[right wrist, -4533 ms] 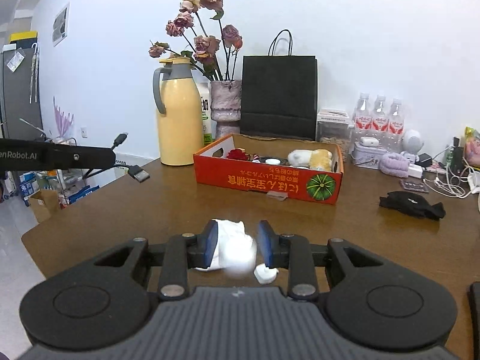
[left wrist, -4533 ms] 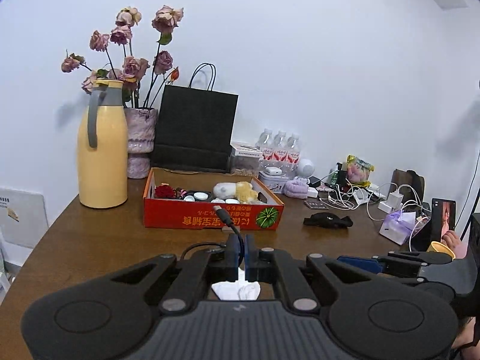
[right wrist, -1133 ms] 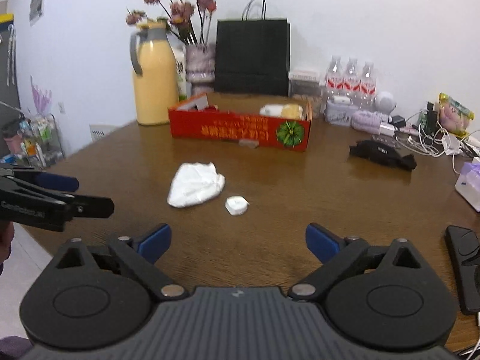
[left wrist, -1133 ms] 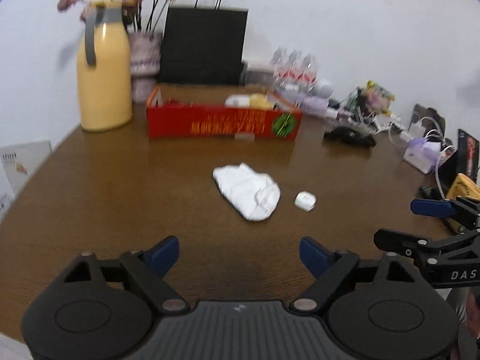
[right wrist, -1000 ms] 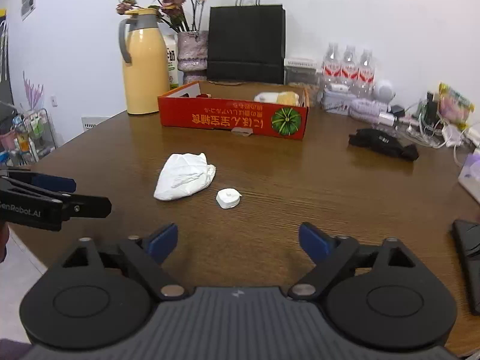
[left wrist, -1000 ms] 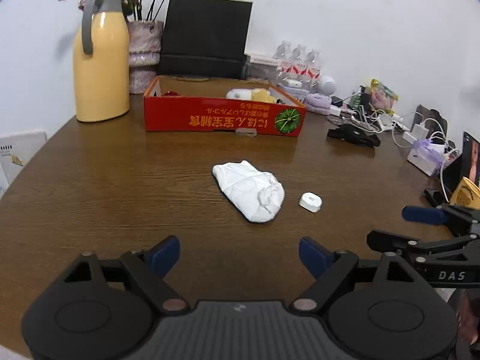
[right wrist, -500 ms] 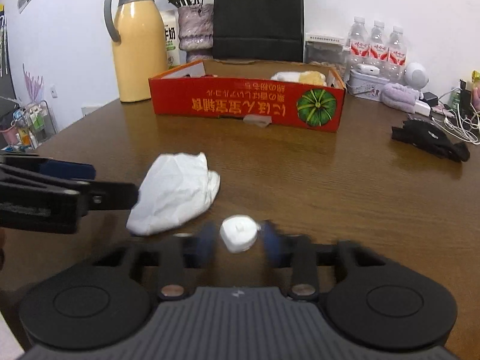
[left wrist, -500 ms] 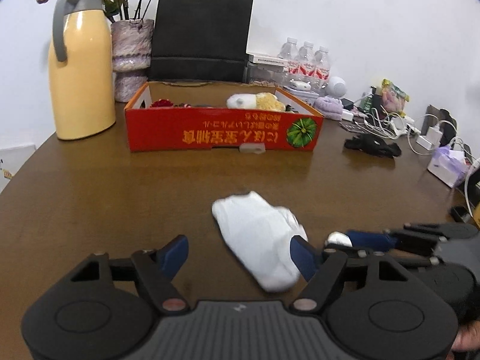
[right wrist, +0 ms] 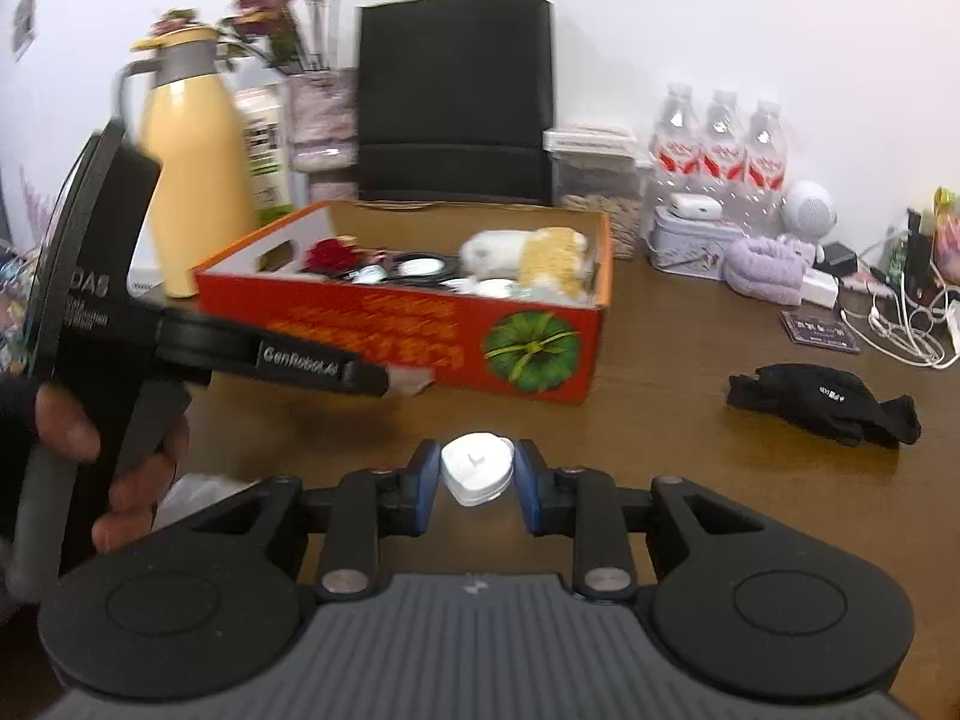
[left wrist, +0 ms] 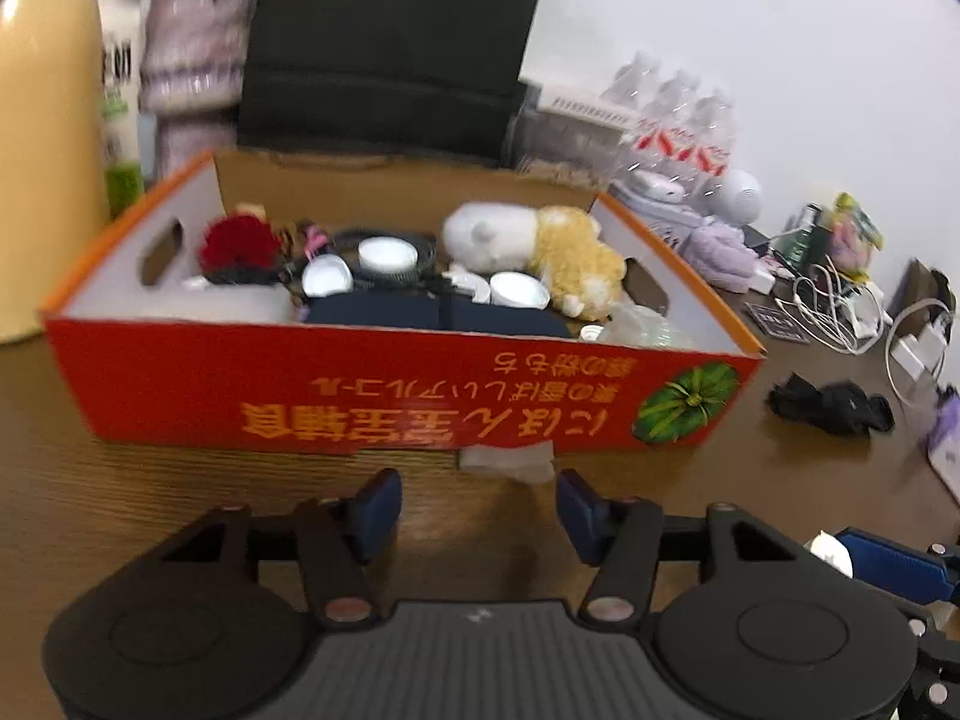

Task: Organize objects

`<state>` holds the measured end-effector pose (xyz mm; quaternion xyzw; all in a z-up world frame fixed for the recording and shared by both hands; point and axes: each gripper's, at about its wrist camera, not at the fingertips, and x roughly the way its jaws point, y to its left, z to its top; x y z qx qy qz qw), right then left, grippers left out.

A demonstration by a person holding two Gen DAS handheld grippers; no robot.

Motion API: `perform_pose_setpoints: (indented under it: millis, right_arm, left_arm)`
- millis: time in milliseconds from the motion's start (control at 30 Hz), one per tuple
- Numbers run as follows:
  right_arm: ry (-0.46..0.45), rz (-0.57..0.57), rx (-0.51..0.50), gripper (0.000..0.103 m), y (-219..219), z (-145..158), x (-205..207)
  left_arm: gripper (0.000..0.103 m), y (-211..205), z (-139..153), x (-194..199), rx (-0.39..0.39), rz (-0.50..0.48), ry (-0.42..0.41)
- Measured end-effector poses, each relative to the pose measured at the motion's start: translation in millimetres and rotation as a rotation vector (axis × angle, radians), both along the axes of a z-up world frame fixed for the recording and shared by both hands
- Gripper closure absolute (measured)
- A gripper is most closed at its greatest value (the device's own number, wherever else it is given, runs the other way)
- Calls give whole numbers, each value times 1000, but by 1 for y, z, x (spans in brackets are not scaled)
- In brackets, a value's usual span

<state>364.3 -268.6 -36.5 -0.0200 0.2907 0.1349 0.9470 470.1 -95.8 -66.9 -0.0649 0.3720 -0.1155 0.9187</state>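
Each view looked forward and down along its own gripper's fingers. The left wrist view sat close before the red box [left wrist: 384,384], looking over its near wall. The right wrist view sat farther back and to the right, box [right wrist: 420,330] ahead-left. Both shared box, black bag [left wrist: 384,42] and bottles [right wrist: 720,144].
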Motion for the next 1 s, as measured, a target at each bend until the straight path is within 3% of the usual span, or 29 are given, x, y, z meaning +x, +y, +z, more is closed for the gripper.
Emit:
perform_pose_setpoints:
  millis: [100, 133, 167, 200, 233, 400, 500, 767, 867, 1000]
  right_arm:
    - [-8, 3, 20, 75, -3, -4, 14]
    - [-7, 4, 31, 75, -3, -7, 17]
    - [-9, 3, 48, 75, -4, -10, 19]
    - [-9, 0, 66, 75, -4, -13, 20]
    - [-11, -2, 83, 75, -4, -16, 20]
    - [-9, 16, 111, 75, 2, -21, 12]
    - [-19, 18, 112, 75, 1, -17, 2]
    - [-102, 31, 158, 75, 3, 22, -72]
    - [-146, 39, 142, 74, 8, 34, -113]
    - [-123, 48, 160, 74, 13, 39, -153]
  left_arm:
    - [50, -4, -5, 9, -13, 14, -7]
    - [55, -5, -7, 10, -9, 18, -13]
    - [62, -7, -7, 10, -5, 32, -16]
    - [96, -7, -8, 10, -14, 36, -7]
    - [99, -7, -9, 11, -22, 32, 6]
    - [101, -2, -6, 2, -37, 44, 8]
    - [101, 2, 10, -18, -39, 35, -22]
    - [101, 37, 74, -147, -146, -24, -175]
    - [101, 49, 81, -199, -162, -26, -190]
    - [101, 57, 78, -251, -142, -29, -169]
